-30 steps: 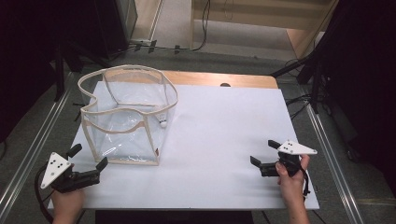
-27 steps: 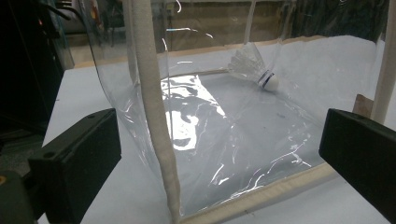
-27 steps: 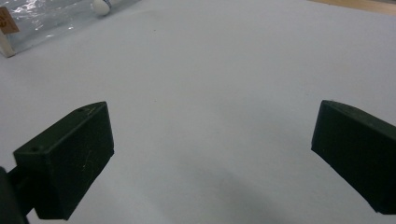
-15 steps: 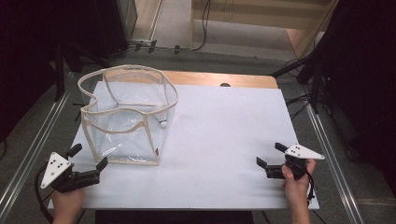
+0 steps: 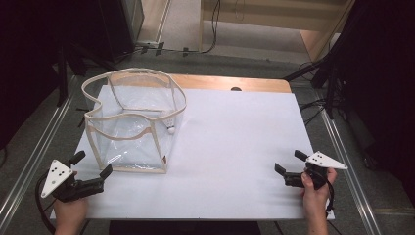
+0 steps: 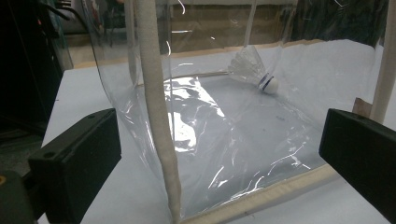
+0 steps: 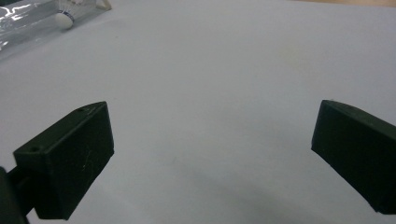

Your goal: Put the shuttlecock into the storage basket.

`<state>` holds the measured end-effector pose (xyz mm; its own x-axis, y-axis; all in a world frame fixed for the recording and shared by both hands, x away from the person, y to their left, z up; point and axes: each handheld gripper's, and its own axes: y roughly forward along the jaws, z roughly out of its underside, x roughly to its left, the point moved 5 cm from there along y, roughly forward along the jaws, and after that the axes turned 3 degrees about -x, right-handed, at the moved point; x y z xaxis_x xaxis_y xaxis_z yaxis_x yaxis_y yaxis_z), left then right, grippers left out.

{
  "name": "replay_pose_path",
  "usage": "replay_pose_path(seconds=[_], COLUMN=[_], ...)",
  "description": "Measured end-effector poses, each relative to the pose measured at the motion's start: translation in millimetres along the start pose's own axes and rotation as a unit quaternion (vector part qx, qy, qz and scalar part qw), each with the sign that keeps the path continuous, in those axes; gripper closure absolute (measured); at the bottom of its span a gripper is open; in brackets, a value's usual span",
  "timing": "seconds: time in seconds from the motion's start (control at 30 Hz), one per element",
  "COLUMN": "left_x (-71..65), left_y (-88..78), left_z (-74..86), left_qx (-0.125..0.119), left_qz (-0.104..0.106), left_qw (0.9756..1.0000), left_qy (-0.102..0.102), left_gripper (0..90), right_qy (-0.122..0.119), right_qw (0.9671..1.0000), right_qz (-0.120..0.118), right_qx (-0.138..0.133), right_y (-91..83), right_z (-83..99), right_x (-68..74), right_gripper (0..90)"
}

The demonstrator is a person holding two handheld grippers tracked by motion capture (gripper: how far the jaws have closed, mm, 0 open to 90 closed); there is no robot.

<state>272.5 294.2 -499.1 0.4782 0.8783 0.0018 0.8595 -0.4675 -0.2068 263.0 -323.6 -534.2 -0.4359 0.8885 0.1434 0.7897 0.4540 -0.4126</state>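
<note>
shuttlecock (image 6: pixel 258 73) clear inside transparent bag (image 5: pixel 132 122) in left gripper view; both grippers released, empty

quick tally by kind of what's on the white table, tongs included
clear bag with cream trim: 1
shuttlecock, inside the bag: 1
tongs, both open: 2, left tongs and right tongs
total: 4
</note>
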Motion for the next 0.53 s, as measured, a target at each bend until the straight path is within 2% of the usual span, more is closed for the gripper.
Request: replay_pose_path(seconds=[0.53], left_x=[0.3], left_y=[-0.7], left_z=[0.2], left_qx=[-0.001], left_qz=[0.000], left_qw=[1.0000], left_qy=[-0.001], left_gripper=[0.0], right_qy=[0.002], right_qw=[1.0000], right_qz=[0.002], right_qx=[-0.003], right_y=[0.2], right_z=[2.6], right_x=[-2.2], right_gripper=[0.0])
